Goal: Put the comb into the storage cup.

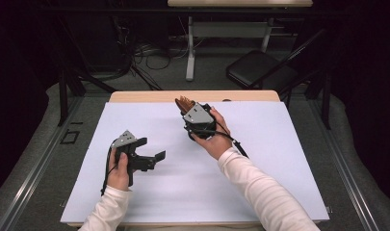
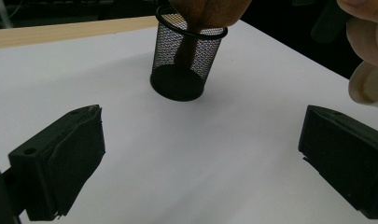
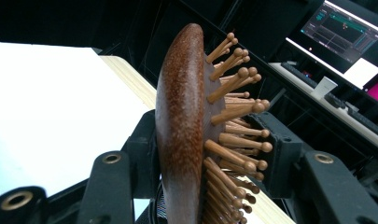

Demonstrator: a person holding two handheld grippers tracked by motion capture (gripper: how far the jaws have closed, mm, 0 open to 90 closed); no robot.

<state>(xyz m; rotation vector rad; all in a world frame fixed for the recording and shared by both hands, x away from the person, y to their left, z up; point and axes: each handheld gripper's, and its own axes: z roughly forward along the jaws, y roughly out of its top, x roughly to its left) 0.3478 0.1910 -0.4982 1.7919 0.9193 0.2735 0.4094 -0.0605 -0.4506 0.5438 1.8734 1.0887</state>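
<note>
The right gripper (image 1: pixel 184 107), just above the middle of the high view, is clamped on the head of a wooden hairbrush (image 3: pixel 191 130); its jaws press the brush's smooth back and its pegged face. In the left gripper view the brush handle stands inside a black mesh cup (image 2: pixel 186 58) at the top centre, on the white table (image 1: pixel 260 159). The left gripper (image 1: pixel 151 150), lower left of the high view, hangs above the table with jaws spread wide and nothing between them

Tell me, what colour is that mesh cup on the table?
The mesh cup is black, clearest in the left gripper view.
</note>
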